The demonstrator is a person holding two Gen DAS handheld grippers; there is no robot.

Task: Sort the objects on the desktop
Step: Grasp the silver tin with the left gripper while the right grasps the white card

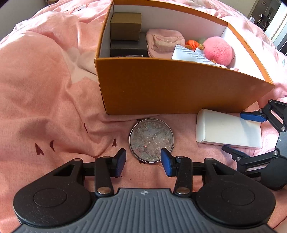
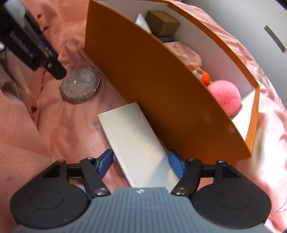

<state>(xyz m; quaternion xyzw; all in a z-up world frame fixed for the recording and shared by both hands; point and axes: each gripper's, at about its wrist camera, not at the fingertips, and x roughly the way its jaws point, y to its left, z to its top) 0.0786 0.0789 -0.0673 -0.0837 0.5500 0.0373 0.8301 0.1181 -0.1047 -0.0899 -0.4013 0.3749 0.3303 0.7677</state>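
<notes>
Both hand-held grippers are open and holding nothing. The left hand-held gripper (image 1: 143, 161) hangs over the round compact (image 1: 151, 140), which lies on the bed at 6 o'clock of the orange box (image 1: 179, 86). The right hand-held gripper (image 2: 141, 164) straddles the white flat box (image 2: 136, 141), which touches the orange wall. Both items lie flat on soft bedding (image 1: 44, 98): pads could snag cloth or slip off thin edges.

We see a bed covered with a rumpled pink sheet (image 1: 44, 93) printed with small dark red marks. Daylight falls across it. Beyond, a grey wall (image 2: 260, 16) and a bright doorway (image 1: 274, 26).
</notes>
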